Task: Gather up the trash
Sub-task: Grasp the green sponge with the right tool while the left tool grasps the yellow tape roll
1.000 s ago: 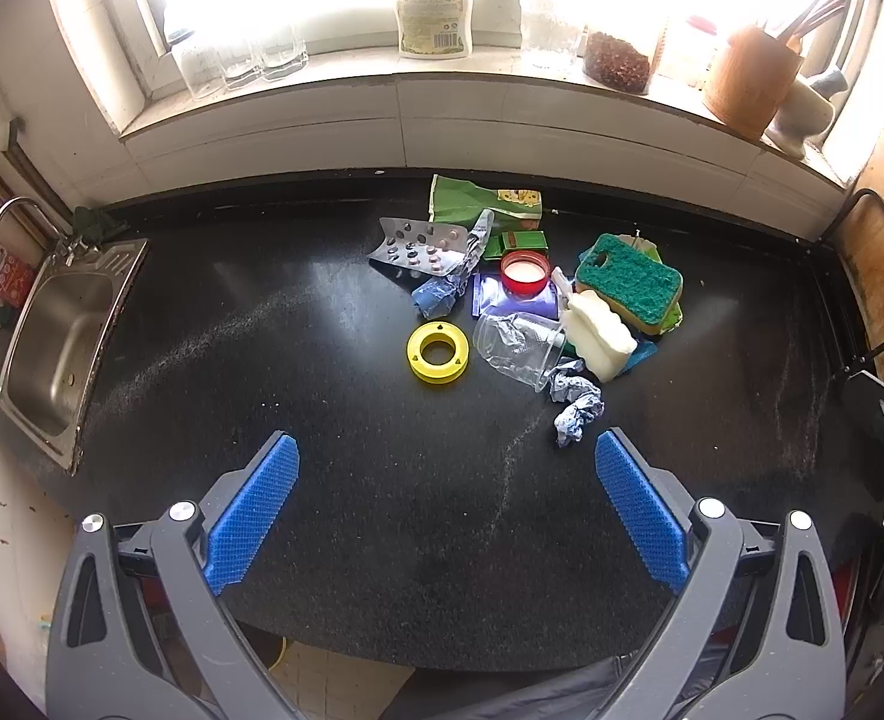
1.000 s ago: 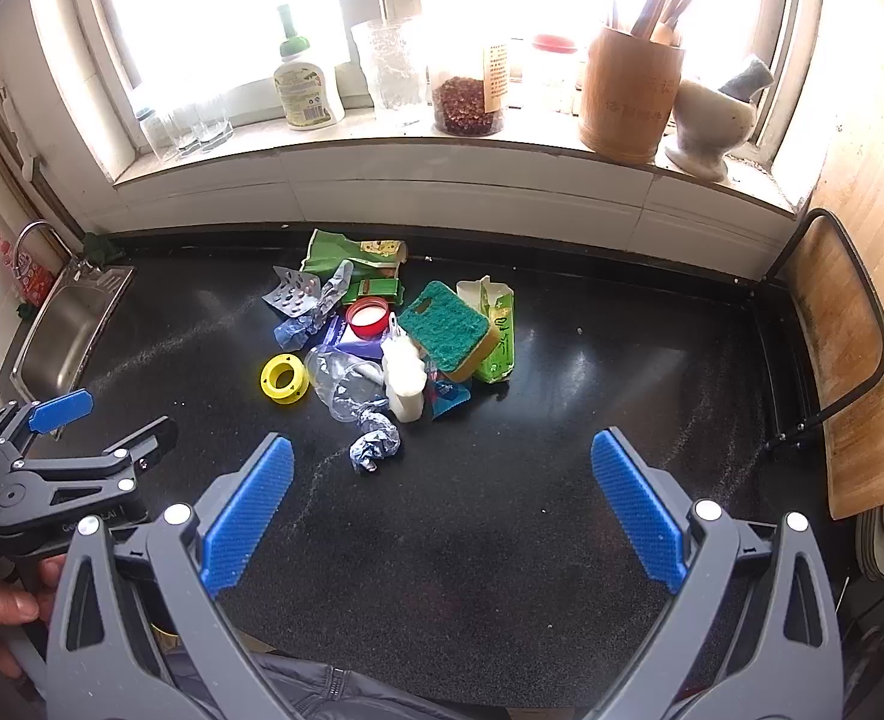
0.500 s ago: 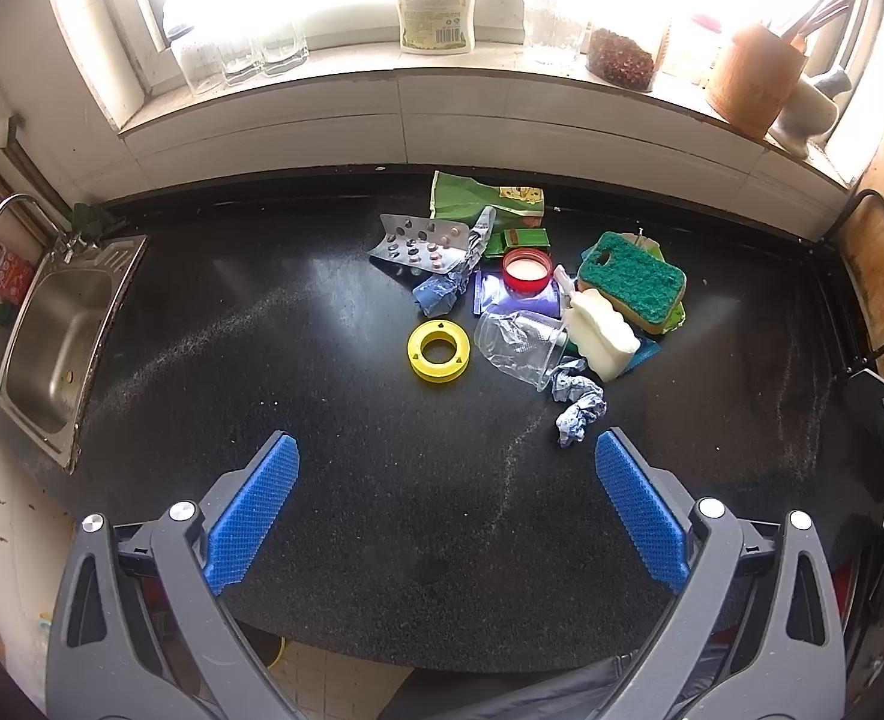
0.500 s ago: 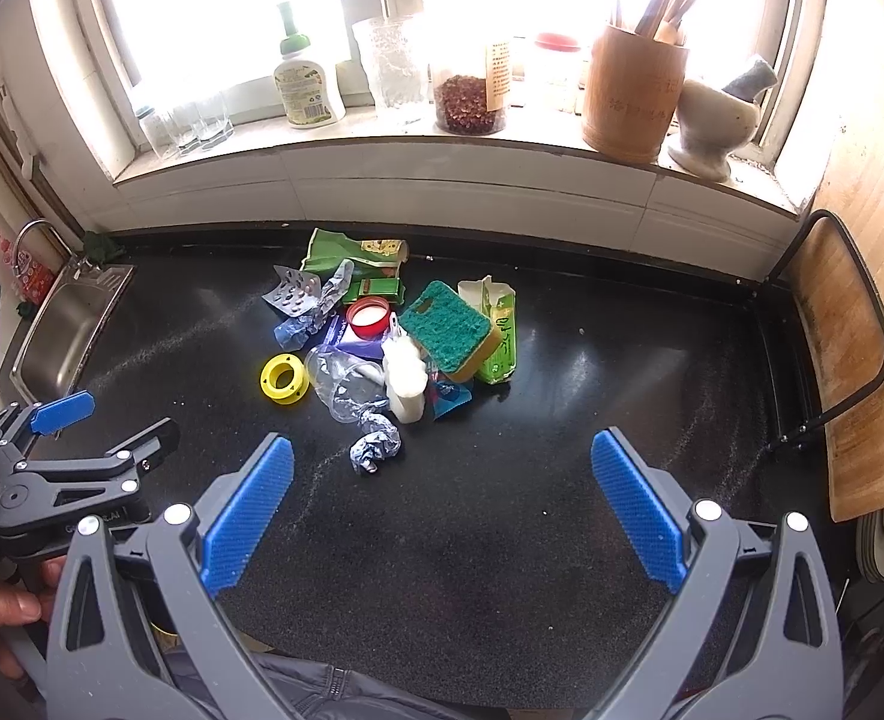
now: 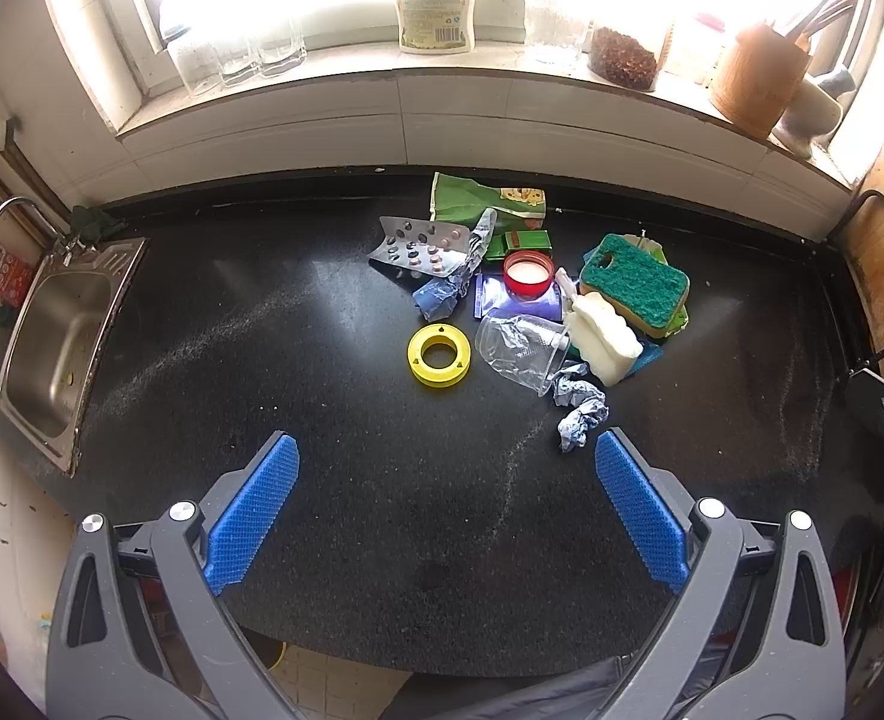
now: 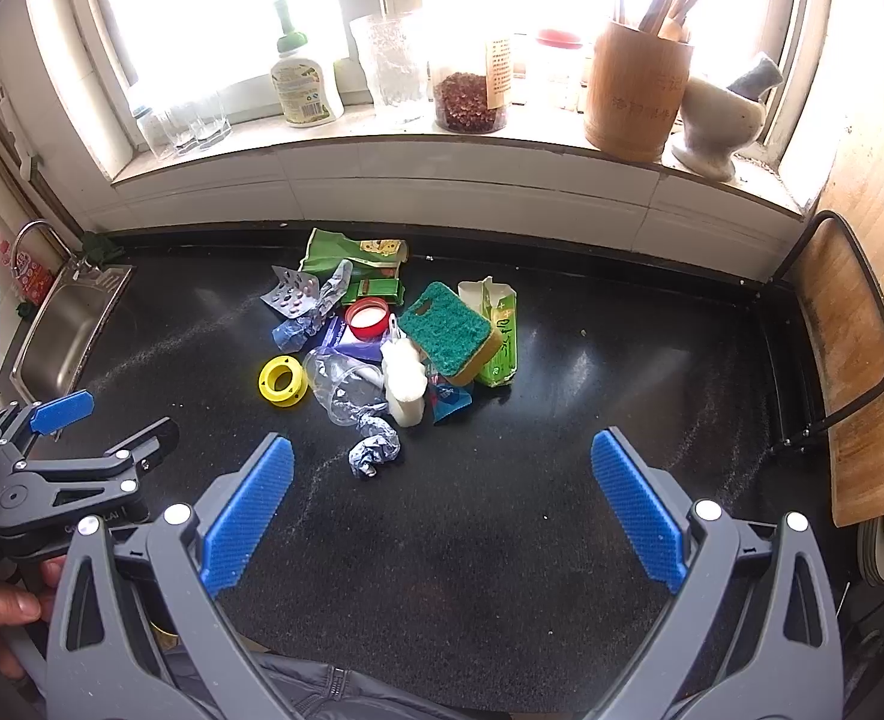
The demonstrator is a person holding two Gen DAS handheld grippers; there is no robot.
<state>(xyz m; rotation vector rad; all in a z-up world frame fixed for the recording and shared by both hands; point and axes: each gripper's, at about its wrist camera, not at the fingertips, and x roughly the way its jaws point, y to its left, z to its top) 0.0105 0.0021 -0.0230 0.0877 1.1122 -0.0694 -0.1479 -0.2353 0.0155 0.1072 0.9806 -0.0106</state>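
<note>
A heap of trash lies mid-counter: a yellow tape ring (image 5: 439,354), a crushed clear plastic cup (image 5: 520,351), a crumpled blue wad (image 5: 580,414), a pill blister (image 5: 420,246), a green wrapper (image 5: 484,204), a red lid (image 5: 527,273), a green sponge (image 5: 634,282) and a white sponge (image 5: 604,339). The right wrist view shows the same heap, with the blue wad (image 6: 374,450) nearest and a green carton (image 6: 499,330) at its right. My left gripper (image 5: 445,504) is open, hovering short of the heap. My right gripper (image 6: 442,504) is open too, empty.
A steel sink (image 5: 57,330) is set in the black counter (image 5: 321,420) at the left. The window sill holds glasses, a soap bottle (image 6: 303,84), a jar, a wooden utensil pot (image 6: 634,96) and a mortar. A wooden board in a rack (image 6: 850,348) stands at the right.
Both views have shifted very slightly; the heap sits a touch lower in the left wrist view. Nothing on the counter has moved and both grippers stay open.
</note>
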